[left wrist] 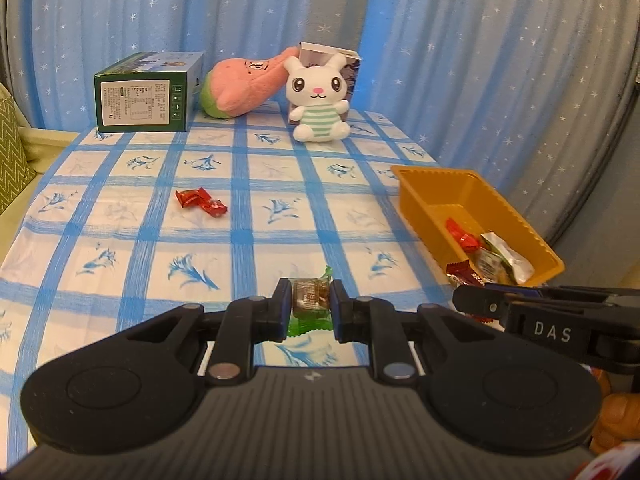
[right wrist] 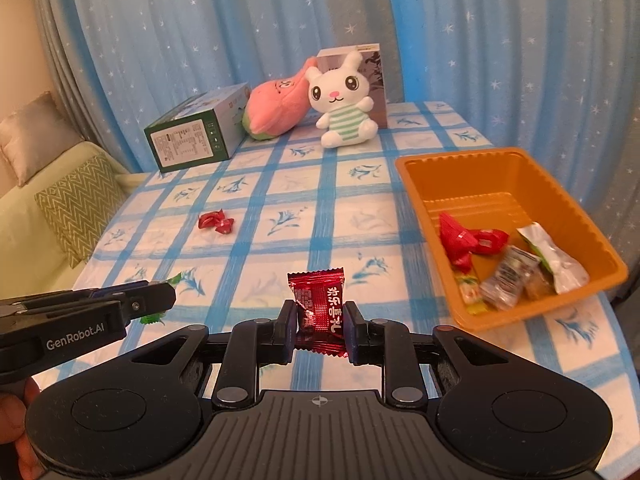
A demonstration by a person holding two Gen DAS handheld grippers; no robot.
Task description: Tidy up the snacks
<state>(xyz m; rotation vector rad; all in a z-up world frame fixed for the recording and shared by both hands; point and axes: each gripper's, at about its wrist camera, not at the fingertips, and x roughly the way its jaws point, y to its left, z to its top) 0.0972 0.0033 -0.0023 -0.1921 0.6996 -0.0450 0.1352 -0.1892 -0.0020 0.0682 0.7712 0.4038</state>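
My left gripper [left wrist: 311, 300] is shut on a green-wrapped brown candy [left wrist: 310, 298], held above the checked tablecloth. My right gripper [right wrist: 319, 316] is shut on a dark red snack packet [right wrist: 320, 312] with white characters, also lifted off the table. An orange tray [right wrist: 516, 176] stands at the right with several wrapped snacks in it, red [right wrist: 460, 240], white-green and clear ones; the left wrist view shows the same orange tray [left wrist: 424, 200]. A red wrapped candy [left wrist: 200, 201] lies loose on the cloth at mid-left, the same red candy [right wrist: 216, 221] showing in the right wrist view. Each gripper appears at the edge of the other's view.
At the back stand a green box [left wrist: 148, 94], a pink plush [left wrist: 244, 84], a white bunny plush [left wrist: 320, 98] and a grey box behind it. Blue starred curtains hang behind the table. A sofa with cushions [right wrist: 76, 208] lies off the left edge.
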